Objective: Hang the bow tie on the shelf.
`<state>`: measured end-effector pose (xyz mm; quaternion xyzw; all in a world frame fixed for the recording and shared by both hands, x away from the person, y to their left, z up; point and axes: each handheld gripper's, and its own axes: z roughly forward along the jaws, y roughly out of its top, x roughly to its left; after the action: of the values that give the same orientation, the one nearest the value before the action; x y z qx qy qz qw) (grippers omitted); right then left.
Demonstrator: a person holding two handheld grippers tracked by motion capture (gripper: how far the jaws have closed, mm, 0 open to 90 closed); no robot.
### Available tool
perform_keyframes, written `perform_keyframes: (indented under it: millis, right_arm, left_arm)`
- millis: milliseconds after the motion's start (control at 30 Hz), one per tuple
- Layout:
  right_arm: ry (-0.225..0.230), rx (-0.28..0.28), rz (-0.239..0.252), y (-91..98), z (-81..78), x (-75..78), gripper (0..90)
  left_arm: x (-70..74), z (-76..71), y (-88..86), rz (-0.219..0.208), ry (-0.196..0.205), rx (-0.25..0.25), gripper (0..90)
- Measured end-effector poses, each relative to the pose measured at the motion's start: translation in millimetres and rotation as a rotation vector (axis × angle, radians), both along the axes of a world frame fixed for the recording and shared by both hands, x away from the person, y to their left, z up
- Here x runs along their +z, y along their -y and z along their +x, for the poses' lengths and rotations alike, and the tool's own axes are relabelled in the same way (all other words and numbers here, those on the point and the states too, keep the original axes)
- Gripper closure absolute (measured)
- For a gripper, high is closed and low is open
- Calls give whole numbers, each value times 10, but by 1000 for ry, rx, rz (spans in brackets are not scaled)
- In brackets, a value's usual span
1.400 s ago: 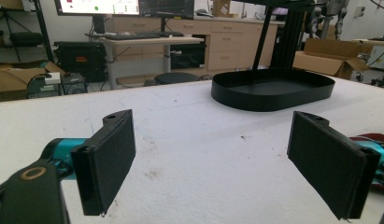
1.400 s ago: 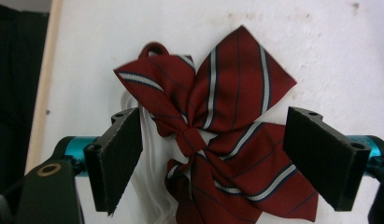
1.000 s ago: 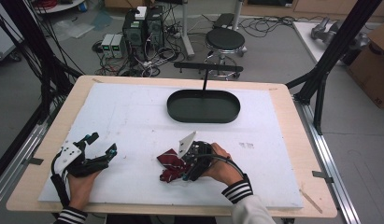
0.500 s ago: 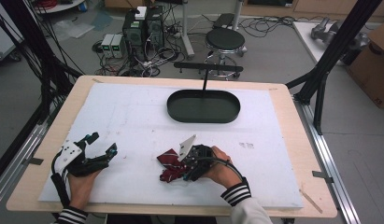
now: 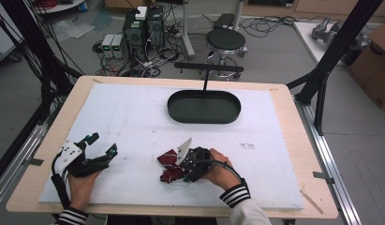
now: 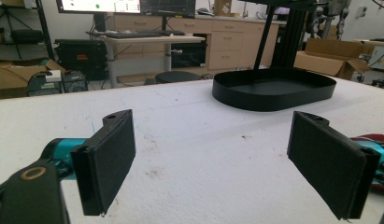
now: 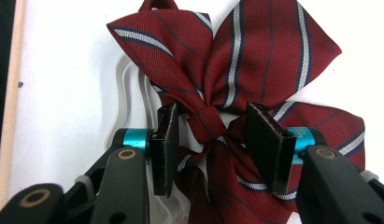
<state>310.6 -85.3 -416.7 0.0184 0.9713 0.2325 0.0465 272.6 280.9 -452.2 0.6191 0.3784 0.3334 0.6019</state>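
A dark red bow tie [image 7: 236, 60] with white and navy stripes lies on the white mat near the front middle [image 5: 167, 165]. My right gripper [image 7: 210, 119] points down over it, one pad on each side of the centre knot. Its jaws have just been closing, and a gap still shows between the knot and the right pad [image 7: 266, 144]. In the high view the right gripper [image 5: 181, 169] sits at the tie's right side. My left gripper [image 5: 102, 144] rests at the front left, wide open [image 6: 213, 119] with nothing between its pads.
A black oval tray [image 5: 204, 117] stands at the back middle of the mat, ahead of the left gripper [image 6: 273, 100]. A white strap of the tie [image 7: 129, 88] lies to its left. The table's wooden edge [image 7: 14, 93] runs close by.
The right gripper's jaws look narrower around the bow tie's knot. The left gripper and the tie have stayed in place.
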Motion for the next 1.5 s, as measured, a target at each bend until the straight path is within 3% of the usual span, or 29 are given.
perform_keyframes:
  millis: [167, 400, 700, 867, 1033, 1100, 1500]
  right_arm:
    - [12, 25, -17, -16, -25, -2, 612]
    - [-17, 35, -33, -34, -36, 2, 725]
    - [-9, 27, -34, -43, -50, 21, 756]
    - [-27, 8, 15, -12, -31, 43, 756]
    - [-6, -3, 48, 13, -42, 78, 756]
    - [-1, 2, 85, 25, -33, 105, 756]
    - [17, -94, 270, 152, -12, 290, 756]
  left_arm:
    - [0, 0, 0, -1, -2, 1, 157]
    - [0, 0, 4, 2, 1, 2, 157]
    - [0, 1, 2, 2, -1, 1, 157]
    - [1, 1, 0, 4, -2, 1, 157]
    - [1, 1, 0, 4, -3, 2, 157]
    - [1, 2, 1, 3, -2, 2, 157]
    - [0, 2, 3, 3, -2, 2, 157]
